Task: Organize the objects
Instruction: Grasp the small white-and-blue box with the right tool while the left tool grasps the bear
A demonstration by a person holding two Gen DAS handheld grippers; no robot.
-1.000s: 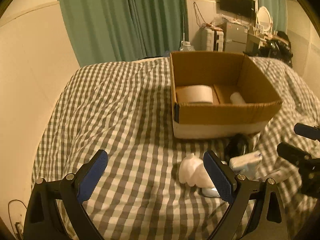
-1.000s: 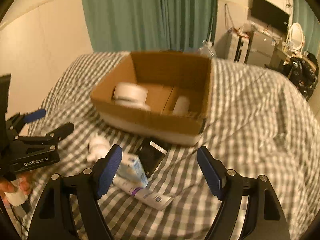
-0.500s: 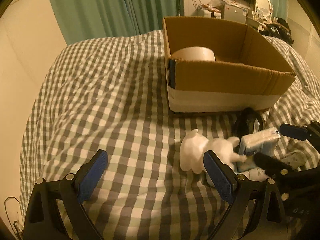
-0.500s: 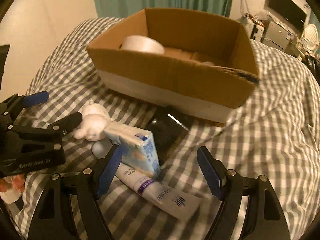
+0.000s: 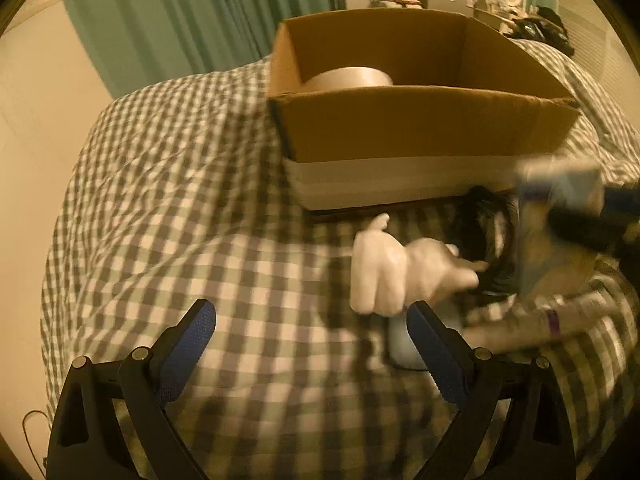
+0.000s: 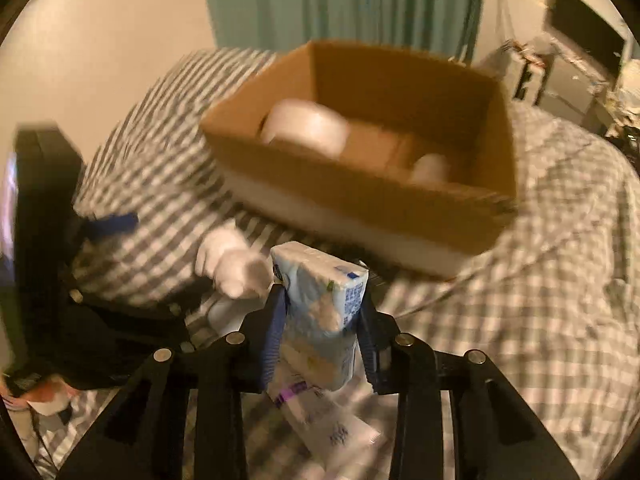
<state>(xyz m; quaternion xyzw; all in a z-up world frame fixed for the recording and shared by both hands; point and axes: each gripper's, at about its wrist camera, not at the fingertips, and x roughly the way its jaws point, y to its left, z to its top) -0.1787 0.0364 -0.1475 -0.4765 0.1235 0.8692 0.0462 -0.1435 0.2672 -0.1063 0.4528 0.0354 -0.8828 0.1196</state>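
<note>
The right gripper (image 6: 322, 312) was seen closing on a blue-and-white tissue pack (image 6: 320, 316), which stood upright between its blue pads (image 6: 274, 332) with both pads pressed against its sides. Just under the pack, a white tube (image 6: 328, 428) with a purple band lay on the checked bed cover (image 6: 540, 280). To the left of that gripper and just ahead, a white plush toy (image 6: 232, 264) rested on the cover. The left gripper (image 5: 312, 344) was held wide apart with nothing between its pads, the plush toy (image 5: 396, 276) lying just ahead of its right-hand pad. Beyond both grippers stood an open cardboard box (image 6: 400, 200), in which a large roll (image 6: 304, 128) and a smaller white roll (image 6: 432, 168) were seen.
</note>
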